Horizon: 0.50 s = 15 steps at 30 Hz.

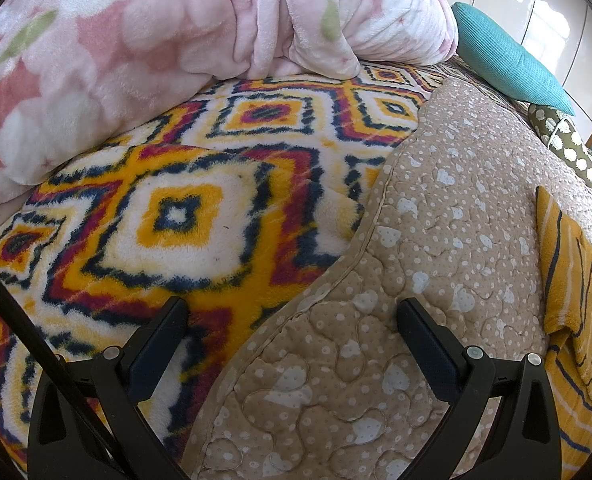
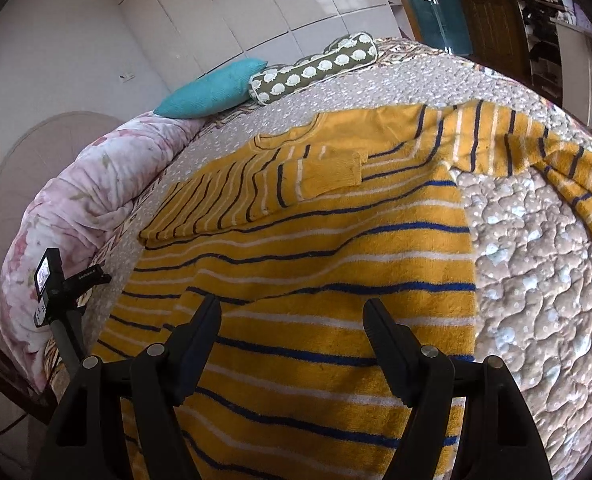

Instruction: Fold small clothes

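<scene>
Right wrist: writing on camera mount [image 2: 84, 280] unreadable.

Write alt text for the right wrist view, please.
A yellow striped sweater lies spread on a beige quilt, one sleeve folded across its chest. The open right hand-held gripper hovers over it, with a teal pillow behind.

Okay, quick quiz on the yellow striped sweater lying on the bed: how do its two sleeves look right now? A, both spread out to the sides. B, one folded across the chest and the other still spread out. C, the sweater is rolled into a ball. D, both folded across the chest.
B: on the sweater, one sleeve lies folded across the chest with its cuff near the collar, while the other sleeve stretches out over the quilt.
</scene>
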Tool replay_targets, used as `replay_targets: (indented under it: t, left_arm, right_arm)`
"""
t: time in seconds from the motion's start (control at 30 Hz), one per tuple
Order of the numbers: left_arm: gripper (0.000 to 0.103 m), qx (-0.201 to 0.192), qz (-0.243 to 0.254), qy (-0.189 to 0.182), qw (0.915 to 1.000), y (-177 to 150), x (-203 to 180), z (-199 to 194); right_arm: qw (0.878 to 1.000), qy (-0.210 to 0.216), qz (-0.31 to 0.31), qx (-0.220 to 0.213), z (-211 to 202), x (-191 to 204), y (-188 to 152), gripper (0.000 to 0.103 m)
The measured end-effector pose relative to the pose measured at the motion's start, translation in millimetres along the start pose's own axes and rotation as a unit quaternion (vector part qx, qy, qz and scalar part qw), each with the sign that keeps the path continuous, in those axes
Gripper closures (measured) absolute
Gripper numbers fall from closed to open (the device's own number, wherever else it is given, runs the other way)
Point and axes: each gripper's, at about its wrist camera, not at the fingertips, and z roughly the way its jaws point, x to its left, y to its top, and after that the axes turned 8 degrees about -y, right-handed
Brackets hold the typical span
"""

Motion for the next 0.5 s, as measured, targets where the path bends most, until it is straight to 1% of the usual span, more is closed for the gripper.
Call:
replay_targets:
  t: [0.1, 0.2, 0.33, 0.5]
  left_arm:
    - [0.0, 0.0, 0.0, 0.0, 1.0, 0, 0, 0]
    - [0.0, 0.0, 0.0, 0.0, 1.0, 0, 0, 0]
    - [0.0, 0.0, 0.0, 0.0, 1.0, 0, 0, 0]
    - [0.0, 0.0, 0.0, 0.0, 1.0, 0, 0, 0]
  right_arm:
    - [1.0, 0.003, 0.006, -0.004, 1, -2, -2, 0.024]
    - [1.0, 0.016, 0.02, -0.003, 5, -5, -5, 0.024]
    - [1.0, 0.018, 0.013, -0.002, 8, -3, -7, 0.024]
    - [1.0, 0.021, 0.018, -0.001, 11, -4, -8, 0.024]
